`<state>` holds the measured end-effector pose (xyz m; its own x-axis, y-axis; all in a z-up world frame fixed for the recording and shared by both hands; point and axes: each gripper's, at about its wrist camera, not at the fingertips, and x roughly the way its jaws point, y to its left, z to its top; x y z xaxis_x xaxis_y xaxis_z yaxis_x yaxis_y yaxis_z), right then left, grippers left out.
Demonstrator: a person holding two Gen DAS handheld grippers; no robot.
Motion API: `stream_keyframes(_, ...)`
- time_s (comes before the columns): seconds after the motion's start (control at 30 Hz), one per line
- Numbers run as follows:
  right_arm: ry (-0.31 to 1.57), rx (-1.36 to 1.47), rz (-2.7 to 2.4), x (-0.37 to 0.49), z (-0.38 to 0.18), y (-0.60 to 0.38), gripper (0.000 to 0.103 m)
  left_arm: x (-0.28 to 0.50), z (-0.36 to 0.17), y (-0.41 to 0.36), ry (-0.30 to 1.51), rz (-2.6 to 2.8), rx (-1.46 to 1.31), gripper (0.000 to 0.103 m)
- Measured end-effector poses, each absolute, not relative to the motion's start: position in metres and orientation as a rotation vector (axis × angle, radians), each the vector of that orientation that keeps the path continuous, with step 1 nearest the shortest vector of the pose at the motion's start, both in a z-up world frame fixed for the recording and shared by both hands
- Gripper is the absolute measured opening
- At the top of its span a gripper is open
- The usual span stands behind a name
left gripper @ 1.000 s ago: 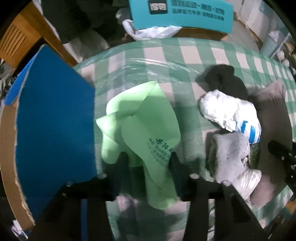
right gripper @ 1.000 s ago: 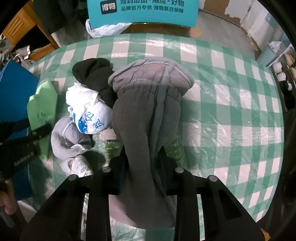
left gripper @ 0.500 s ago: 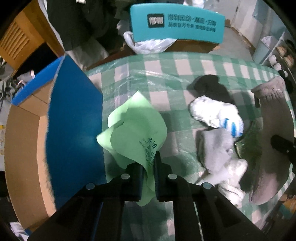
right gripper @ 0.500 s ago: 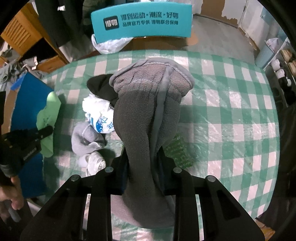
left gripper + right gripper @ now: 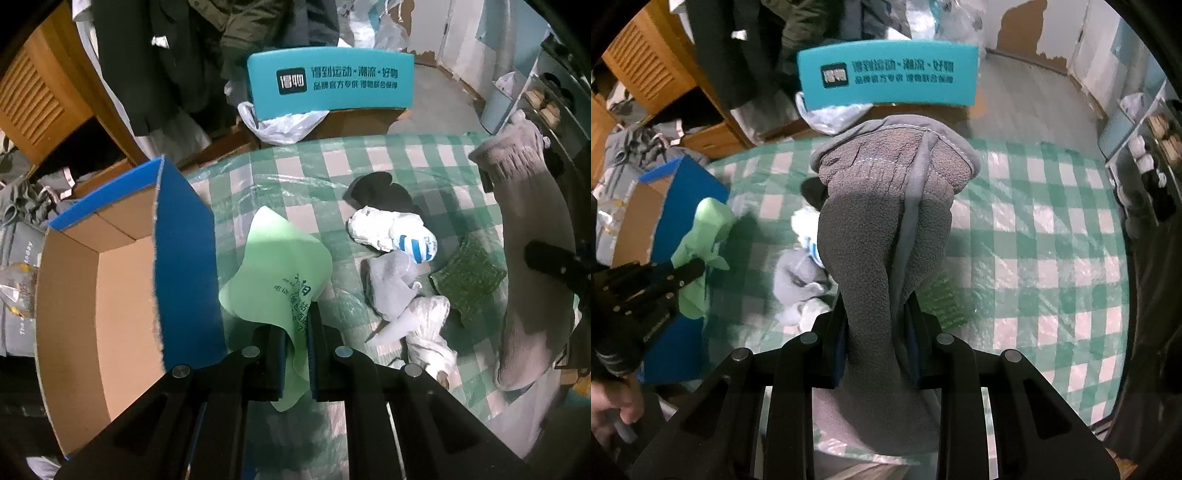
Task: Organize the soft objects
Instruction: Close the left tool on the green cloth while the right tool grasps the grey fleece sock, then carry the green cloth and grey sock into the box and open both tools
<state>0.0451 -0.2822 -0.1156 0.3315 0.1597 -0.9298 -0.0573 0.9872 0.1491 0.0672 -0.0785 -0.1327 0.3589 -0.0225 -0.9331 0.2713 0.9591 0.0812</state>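
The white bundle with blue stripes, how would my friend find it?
Find the checked tablecloth with its heap of soft things beside the cardboard box. In the heap's middle, just in front of a black sock, lies the white bundle. Only it has bright blue stripes; the rest are plain grey, white or green.

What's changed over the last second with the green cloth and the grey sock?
The left gripper had open jaws around the green cloth on the table; they have closed on it and lifted it, beside the box. The right gripper kept its hold on the grey sock and raised it higher. The pile of small socks stayed put.
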Motion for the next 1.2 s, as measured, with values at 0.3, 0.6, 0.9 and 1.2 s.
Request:
stream_keyframes(0.3, 1.179, 0.062, 0.194, 0.037, -0.087, -0.261, 0.025, 0.049, -0.105, -0.070, 1.142, -0.213, 0.239, 0.009)
stream_keyframes(0.6, 1.142, 0.040, 0.255, 0.032, -0.067, -0.237, 0.025, 0.038, -0.088, -0.053, 1.107, -0.204, 0.239, 0.009)
stream_keyframes(0.9, 1.111, 0.013, 0.320, 0.030, -0.051, -0.204, 0.025, 0.032, -0.073, -0.035, 1.080, -0.187, 0.233, 0.009)
stream_keyframes(1.2, 1.091, -0.012, 0.378, 0.032, -0.040, -0.168, 0.025, 0.026, -0.065, -0.007, 1.064, -0.162, 0.215, 0.009)
